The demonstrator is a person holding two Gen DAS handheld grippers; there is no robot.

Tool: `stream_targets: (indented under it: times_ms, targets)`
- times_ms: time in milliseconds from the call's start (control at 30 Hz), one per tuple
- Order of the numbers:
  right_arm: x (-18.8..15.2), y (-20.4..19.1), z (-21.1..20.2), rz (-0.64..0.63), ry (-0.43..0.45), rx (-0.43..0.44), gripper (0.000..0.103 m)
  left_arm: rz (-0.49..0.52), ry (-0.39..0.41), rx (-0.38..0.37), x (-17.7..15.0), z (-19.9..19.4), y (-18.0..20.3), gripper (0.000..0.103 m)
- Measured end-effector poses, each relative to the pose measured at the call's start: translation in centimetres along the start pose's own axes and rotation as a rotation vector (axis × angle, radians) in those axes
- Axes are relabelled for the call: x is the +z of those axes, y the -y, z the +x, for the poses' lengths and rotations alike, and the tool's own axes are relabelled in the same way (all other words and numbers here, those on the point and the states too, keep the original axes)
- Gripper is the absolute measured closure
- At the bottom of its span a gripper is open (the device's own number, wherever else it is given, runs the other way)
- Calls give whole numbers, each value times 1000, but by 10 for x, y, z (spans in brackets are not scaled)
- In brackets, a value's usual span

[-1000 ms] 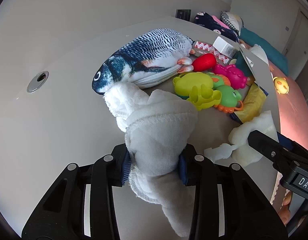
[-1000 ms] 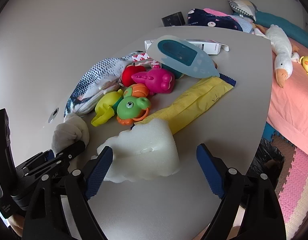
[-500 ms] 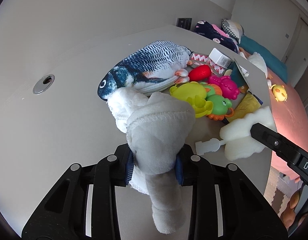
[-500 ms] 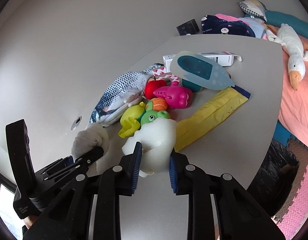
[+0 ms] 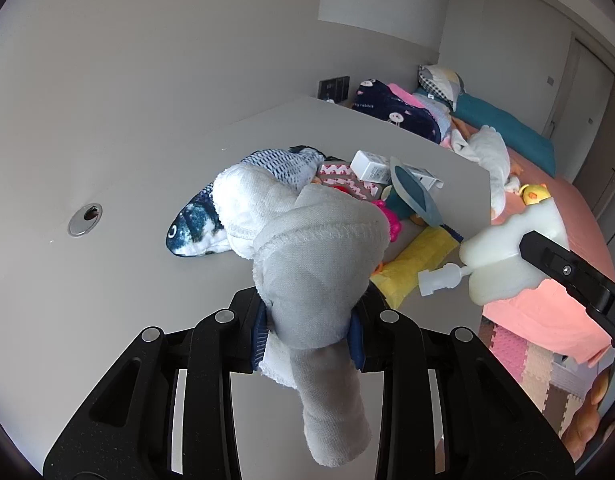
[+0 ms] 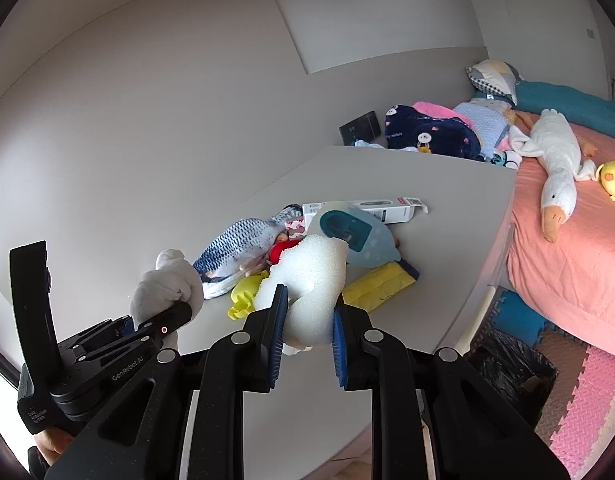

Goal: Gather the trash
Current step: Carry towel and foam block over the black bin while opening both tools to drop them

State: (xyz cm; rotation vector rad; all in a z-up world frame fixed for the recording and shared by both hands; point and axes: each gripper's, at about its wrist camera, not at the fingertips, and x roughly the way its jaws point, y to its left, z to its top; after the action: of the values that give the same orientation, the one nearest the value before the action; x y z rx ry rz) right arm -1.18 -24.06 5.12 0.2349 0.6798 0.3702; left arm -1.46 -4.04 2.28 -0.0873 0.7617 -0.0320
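Note:
My left gripper (image 5: 307,332) is shut on a crumpled white cloth (image 5: 307,248) and holds it raised above the grey table (image 5: 107,280). The cloth also shows in the right wrist view (image 6: 163,284). My right gripper (image 6: 307,328) is shut on a white foam piece (image 6: 311,276), lifted off the table. In the left wrist view the foam piece (image 5: 503,256) hangs at the right, past the table edge. A black trash bag (image 6: 511,372) stands on the floor at the lower right, below the table edge.
On the table lie a plush fish (image 5: 195,220), bright plastic toys (image 6: 243,292), a yellow packet (image 6: 379,284), a white box (image 6: 387,208) and a blue oval item (image 6: 355,236). A bed (image 6: 567,248) with a plush goose (image 6: 555,168) is at the right.
Both grippers have risen well above the table with their loads. The right gripper closed on the foam piece about a second ago and has lifted it.

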Motion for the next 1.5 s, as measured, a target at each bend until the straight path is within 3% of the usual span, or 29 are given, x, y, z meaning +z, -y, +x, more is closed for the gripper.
stream_targets:
  times_ms: [567, 1500]
  targets:
    - [15, 96, -57, 89, 76, -168, 80, 140, 5, -162, 20, 9, 109, 72]
    - [0, 228, -125, 270, 113, -435, 77, 357, -104, -394, 15, 49, 270, 71]
